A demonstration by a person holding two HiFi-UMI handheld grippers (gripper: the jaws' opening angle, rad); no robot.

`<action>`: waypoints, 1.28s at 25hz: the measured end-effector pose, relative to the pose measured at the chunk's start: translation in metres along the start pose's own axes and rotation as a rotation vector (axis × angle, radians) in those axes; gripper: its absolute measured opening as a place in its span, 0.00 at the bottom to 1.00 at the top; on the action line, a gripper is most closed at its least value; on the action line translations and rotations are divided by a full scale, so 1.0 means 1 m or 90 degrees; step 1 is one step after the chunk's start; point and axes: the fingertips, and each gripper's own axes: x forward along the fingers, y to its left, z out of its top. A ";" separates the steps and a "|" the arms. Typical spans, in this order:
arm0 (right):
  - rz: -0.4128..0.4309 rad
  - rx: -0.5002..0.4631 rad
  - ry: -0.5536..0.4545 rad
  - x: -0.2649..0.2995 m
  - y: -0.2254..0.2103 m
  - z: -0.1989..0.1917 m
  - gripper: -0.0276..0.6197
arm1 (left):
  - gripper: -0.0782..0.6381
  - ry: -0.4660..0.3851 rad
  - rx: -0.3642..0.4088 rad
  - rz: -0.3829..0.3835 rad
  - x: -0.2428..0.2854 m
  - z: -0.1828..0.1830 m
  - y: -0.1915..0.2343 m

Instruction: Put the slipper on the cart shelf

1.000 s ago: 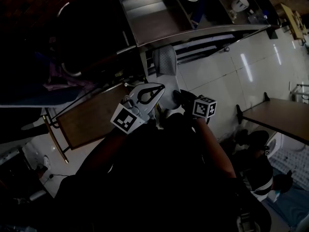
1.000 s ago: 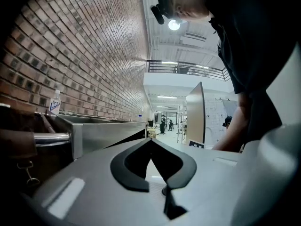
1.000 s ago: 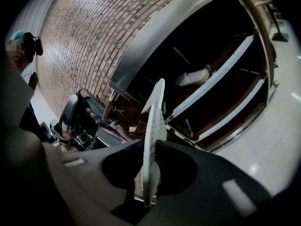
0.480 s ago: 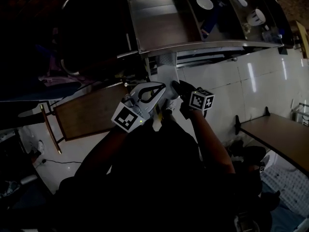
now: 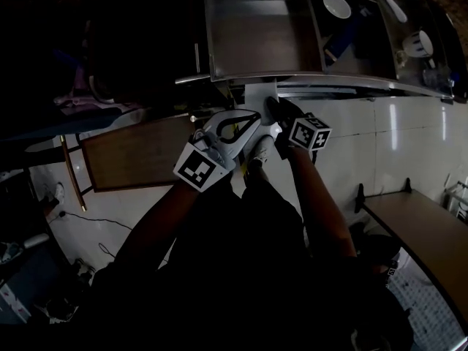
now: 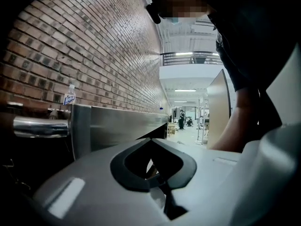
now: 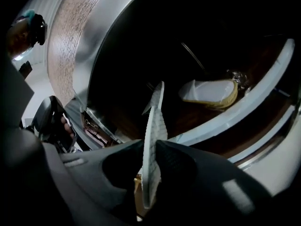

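Note:
My right gripper point(image 7: 151, 149) is shut on a pale slipper point(image 7: 154, 140), which I see edge-on with its ribbed sole standing upright between the jaws. In the head view this slipper point(image 5: 259, 93) reaches under the steel edge of the cart point(image 5: 292, 79), ahead of the right gripper point(image 5: 272, 107). A second pale slipper point(image 7: 209, 93) lies on the dark cart shelf point(image 7: 244, 109) further in. My left gripper point(image 5: 256, 115) is just left of the right one. Its jaws point(image 6: 151, 140) meet at the tips with nothing between them.
A wooden table top point(image 5: 139, 159) stands left of my arms and another point(image 5: 417, 232) at the lower right, on a white tiled floor. A white bowl point(image 5: 336, 6) and other ware sit on the cart's top. The left gripper view shows a brick wall point(image 6: 94, 55) and a bottle point(image 6: 69, 94).
Both grippers have moved forward to the cart. The slipper's front end, earlier out in front of the cart, now sits under its top edge.

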 end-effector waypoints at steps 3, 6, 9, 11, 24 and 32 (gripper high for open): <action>0.005 -0.002 -0.017 0.010 -0.010 0.015 0.15 | 0.11 0.003 0.002 0.014 0.008 -0.002 0.004; 0.007 -0.003 -0.033 0.021 -0.022 0.028 0.15 | 0.11 0.003 0.005 0.023 0.012 -0.003 0.004; 0.013 -0.012 -0.044 0.031 -0.031 0.040 0.14 | 0.11 0.006 0.004 0.032 0.015 -0.006 0.004; 0.019 -0.024 -0.054 0.037 -0.035 0.047 0.15 | 0.11 0.009 -0.002 0.039 0.017 -0.009 0.005; 0.000 -0.184 -0.089 0.066 -0.038 0.078 0.15 | 0.11 0.021 -0.009 0.054 0.030 -0.020 0.004; -0.082 -0.245 -0.062 0.073 -0.057 0.082 0.18 | 0.11 0.025 0.004 0.055 0.033 -0.022 0.004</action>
